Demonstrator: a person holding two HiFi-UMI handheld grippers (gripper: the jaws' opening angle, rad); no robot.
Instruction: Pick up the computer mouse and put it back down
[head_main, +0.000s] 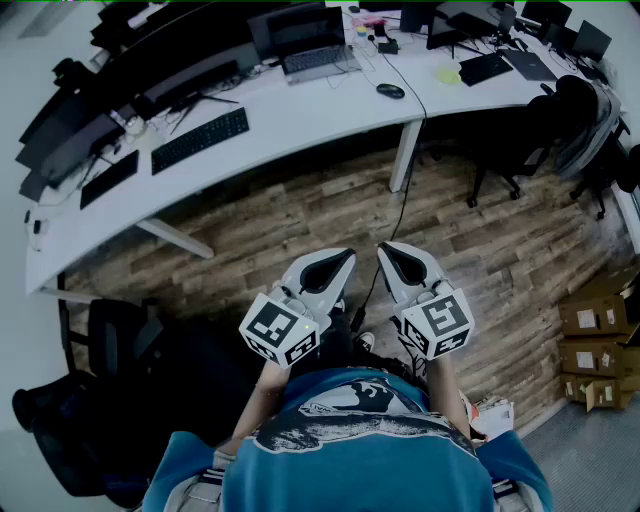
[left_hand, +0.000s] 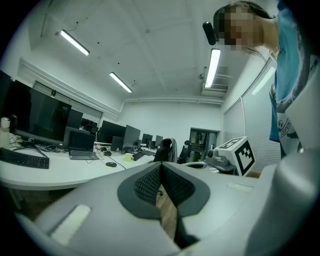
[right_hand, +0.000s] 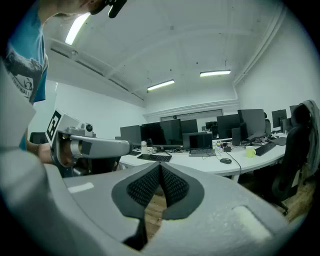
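The black computer mouse (head_main: 390, 91) lies on the white curved desk (head_main: 300, 115), with its cable running off the edge. It also shows small and far off in the left gripper view (left_hand: 111, 164) and the right gripper view (right_hand: 226, 161). My left gripper (head_main: 335, 262) and right gripper (head_main: 392, 255) are held side by side close to the person's body, above the wooden floor and well short of the desk. Both are shut with nothing between the pads (left_hand: 148, 184) (right_hand: 174, 187). Each gripper sees the other beside it, the right gripper (left_hand: 230, 157) and the left gripper (right_hand: 85, 147).
A keyboard (head_main: 200, 140), a laptop (head_main: 318, 60), monitors and a yellow-green cup (head_main: 447, 75) share the desk. A white desk leg (head_main: 404, 155) stands ahead. Black office chairs (head_main: 560, 130) are at the right, another chair (head_main: 110, 340) at the left, and cardboard boxes (head_main: 595, 350) at the right edge.
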